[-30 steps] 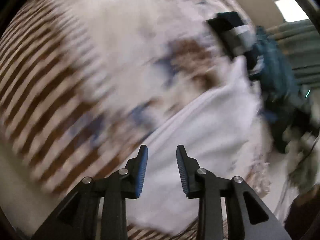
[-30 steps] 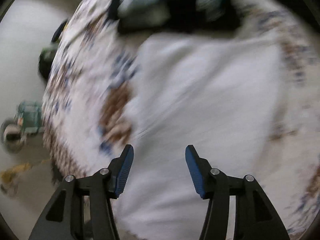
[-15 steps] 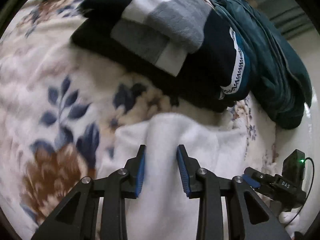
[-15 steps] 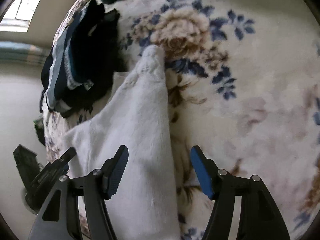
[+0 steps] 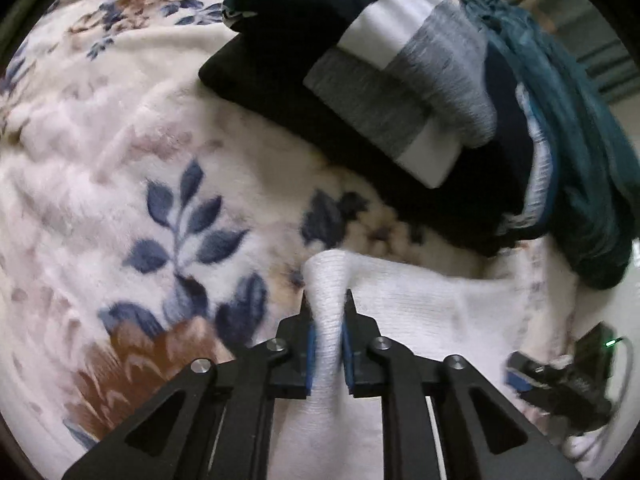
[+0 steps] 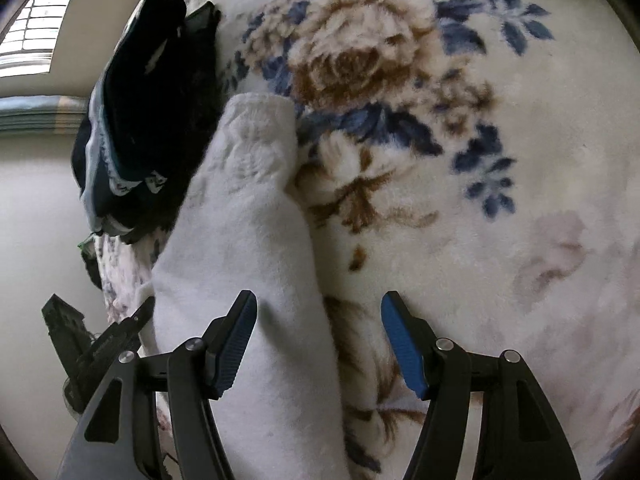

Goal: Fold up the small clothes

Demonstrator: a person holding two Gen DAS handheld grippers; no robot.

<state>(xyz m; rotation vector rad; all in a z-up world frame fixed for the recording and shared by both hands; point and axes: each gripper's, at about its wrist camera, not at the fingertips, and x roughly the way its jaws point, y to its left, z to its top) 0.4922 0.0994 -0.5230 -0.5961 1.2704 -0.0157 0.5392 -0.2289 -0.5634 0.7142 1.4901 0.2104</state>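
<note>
A white knit garment [image 5: 408,308] lies on a floral blanket [image 5: 120,168]. My left gripper [image 5: 327,320] is shut on a pinched ridge of the white garment near its edge. In the right wrist view the same white garment [image 6: 248,240] lies as a long folded strip on the blanket [image 6: 500,200]. My right gripper [image 6: 318,332] is open, low over the garment's right edge; its left finger is over the cloth and its right finger over the blanket. It holds nothing.
A stack of folded dark clothes with a grey and white striped piece [image 5: 400,92] lies just beyond the white garment, also in the right wrist view [image 6: 152,120]. A teal garment [image 5: 580,140] lies behind it. The other gripper shows at each view's edge [image 5: 560,376].
My left gripper has closed from open onto a ridge of the white garment. Both grippers came down closer to the blanket, and the right one stayed open.
</note>
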